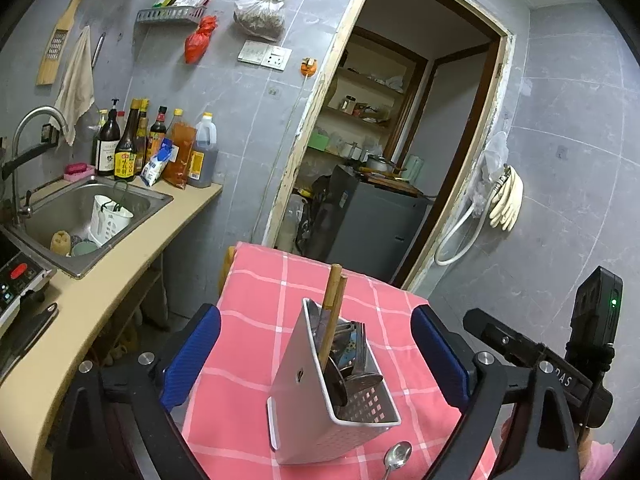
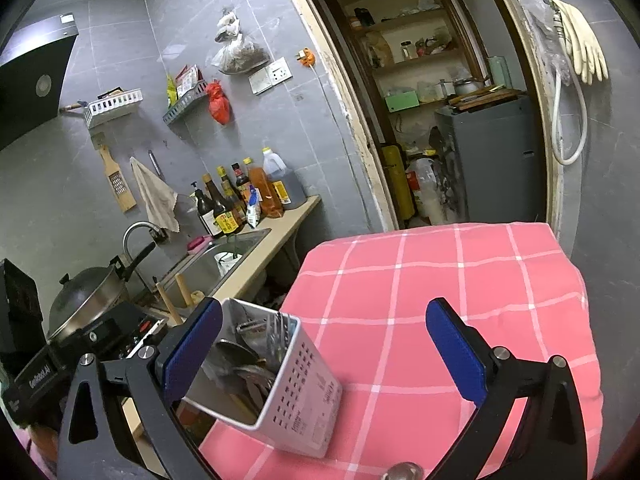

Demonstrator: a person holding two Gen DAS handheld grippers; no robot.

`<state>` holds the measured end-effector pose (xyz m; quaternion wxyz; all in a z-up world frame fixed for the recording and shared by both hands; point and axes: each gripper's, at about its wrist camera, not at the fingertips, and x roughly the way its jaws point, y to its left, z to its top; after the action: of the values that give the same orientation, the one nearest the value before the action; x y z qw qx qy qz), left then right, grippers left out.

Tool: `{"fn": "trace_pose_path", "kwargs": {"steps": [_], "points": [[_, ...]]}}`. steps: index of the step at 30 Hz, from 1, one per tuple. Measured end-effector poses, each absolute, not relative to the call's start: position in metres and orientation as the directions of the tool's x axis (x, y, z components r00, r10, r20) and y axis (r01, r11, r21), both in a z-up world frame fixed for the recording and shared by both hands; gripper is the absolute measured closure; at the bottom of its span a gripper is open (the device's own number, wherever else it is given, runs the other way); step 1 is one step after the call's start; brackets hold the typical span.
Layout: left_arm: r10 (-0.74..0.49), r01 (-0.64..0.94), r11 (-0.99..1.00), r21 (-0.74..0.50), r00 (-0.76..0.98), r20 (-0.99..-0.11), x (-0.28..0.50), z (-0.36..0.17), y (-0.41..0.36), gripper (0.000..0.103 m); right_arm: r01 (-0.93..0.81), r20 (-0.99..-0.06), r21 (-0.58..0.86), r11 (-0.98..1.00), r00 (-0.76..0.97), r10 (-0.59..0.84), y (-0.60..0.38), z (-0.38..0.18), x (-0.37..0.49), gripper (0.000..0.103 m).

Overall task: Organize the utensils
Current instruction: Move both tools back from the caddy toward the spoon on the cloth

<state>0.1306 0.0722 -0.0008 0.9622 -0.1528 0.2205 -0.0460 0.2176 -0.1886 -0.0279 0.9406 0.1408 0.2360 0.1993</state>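
Tablecloth (image 1: 256, 320), pink with white checks, covered the table in front of me, and past it at twelve o'clock a doorway (image 1: 404, 128) stood open onto shelves. At nine o'clock ran the beige counter (image 1: 132, 280) with its steel sink (image 1: 60, 216) and a row of sauce bottles (image 1: 132, 148) against the grey tiles. My white perforated utensil caddy (image 1: 316, 392) stood upright on the cloth, holding forks, spoons and a pair of wooden chopsticks (image 1: 332, 304) that rose above its rim. My left gripper (image 1: 316, 360) was spread wide, its blue pads well clear of the caddy on either side, gripping nothing. My right gripper (image 2: 320, 352) was equally wide and empty, with the caddy at its nine o'clock, just behind its left pad. One loose spoon (image 1: 398, 456) lay on the cloth at six o'clock, just beside the caddy's base.
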Motion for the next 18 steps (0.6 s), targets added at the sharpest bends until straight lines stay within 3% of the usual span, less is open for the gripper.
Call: {"fn": "trace_pose_path", "kwargs": {"steps": [18], "points": [[-0.181,0.070,0.961,-0.267,0.889,-0.420,0.111,-0.003,0.064,0.005,-0.244,-0.449,0.352,0.904,0.803,0.392,-0.205,-0.050,0.181,0.003]]}}
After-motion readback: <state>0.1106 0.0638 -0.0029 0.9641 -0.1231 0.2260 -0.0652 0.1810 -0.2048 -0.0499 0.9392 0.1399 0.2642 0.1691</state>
